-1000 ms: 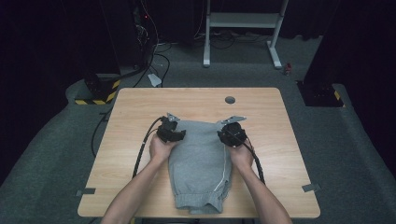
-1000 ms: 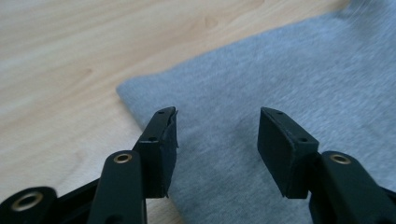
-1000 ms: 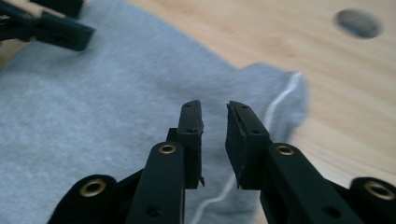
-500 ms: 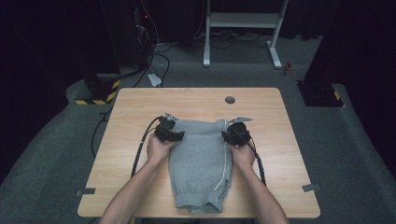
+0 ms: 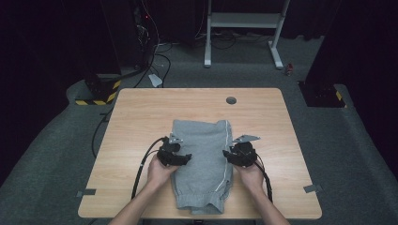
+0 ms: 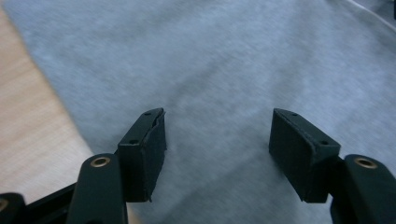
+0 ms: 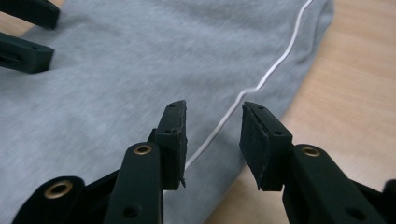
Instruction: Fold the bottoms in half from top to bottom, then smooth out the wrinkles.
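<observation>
A grey folded garment [image 5: 202, 140] with a thin white side stripe [image 5: 228, 154] lies flat on the wooden table [image 5: 141, 108]. My left gripper [image 5: 187, 158] is at the garment's left edge, about halfway down. In the left gripper view its jaws [image 6: 217, 135] stand wide apart over the grey cloth [image 6: 210, 60], having just been opening, with nothing pinched. My right gripper [image 5: 226, 153] is at the right edge. Its jaws [image 7: 212, 126] have just been opening and straddle the white stripe [image 7: 275, 65] without pressing on it. The left gripper [image 7: 23, 32] also shows at the top left of the right gripper view.
A round cable hole [image 5: 231, 100] sits in the table's far right part. Tape strips [image 5: 86, 192] mark both near corners. On the floor behind are a white metal stand [image 5: 244, 21], cables and a yellow-black striped base [image 5: 96, 96]. Bare wood flanks the garment.
Both hands have come back toward the person, from the garment's far corners to its mid sides. Both grippers' jaws have opened and let go of the cloth, which lies still.
</observation>
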